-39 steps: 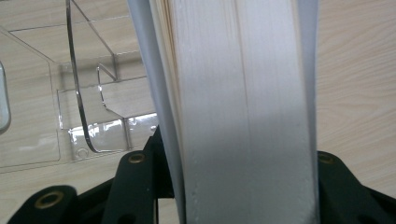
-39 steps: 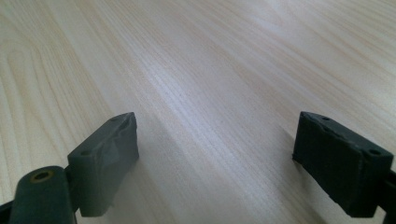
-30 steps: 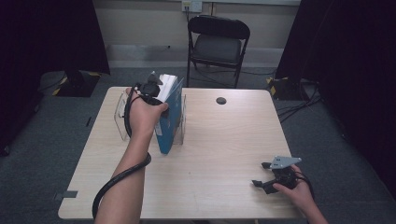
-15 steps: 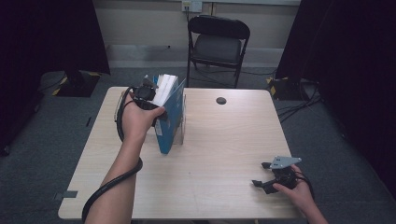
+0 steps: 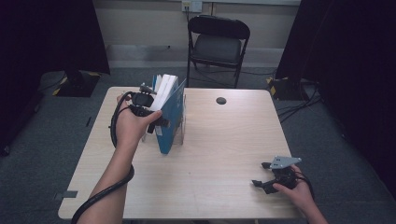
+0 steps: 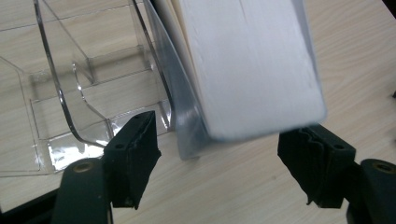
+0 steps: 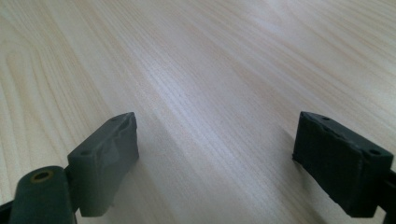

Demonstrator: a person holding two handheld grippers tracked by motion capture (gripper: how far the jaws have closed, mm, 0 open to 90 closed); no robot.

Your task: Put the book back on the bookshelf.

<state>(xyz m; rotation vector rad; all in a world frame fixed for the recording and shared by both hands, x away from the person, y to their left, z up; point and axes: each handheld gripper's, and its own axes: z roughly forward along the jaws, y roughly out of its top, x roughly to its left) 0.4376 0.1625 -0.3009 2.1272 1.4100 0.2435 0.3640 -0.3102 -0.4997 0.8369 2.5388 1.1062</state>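
At a pale wooden table [image 5: 224, 140], a person's left hand [image 5: 132, 126] holds the left gripper [image 5: 156, 119] up against a thick blue-covered book [image 5: 169, 109] that stands on edge, tilted, in a clear acrylic holder [image 5: 183, 123] near the table's far left part. In the left gripper view the book [image 6: 252, 65] rises directly ahead of the gripper and between the lines of its two black jaws — its white page block faces the camera and its lower corner hangs just above and ahead of the gap. The jaws stand wide apart, one to each side of that corner, and neither pad is seen pressing on the cover, so the gripper has hold of nothing. The clear acrylic holder [image 6: 84, 93] spreads ahead and off to the side of the near jaw, one of its walls leaning against the book's cover, its base flat on the wood. The right gripper [image 5: 265, 176], with its grey three-cornered plate on top, sits low over the near right part of the table in the person's right hand [image 5: 296, 191], well apart from the book — its jaws are likewise spread wide with only bare tabletop [image 7: 201, 70] ahead of them and between them. A black folding chair [image 5: 217, 42] stands beyond the table's far edge.
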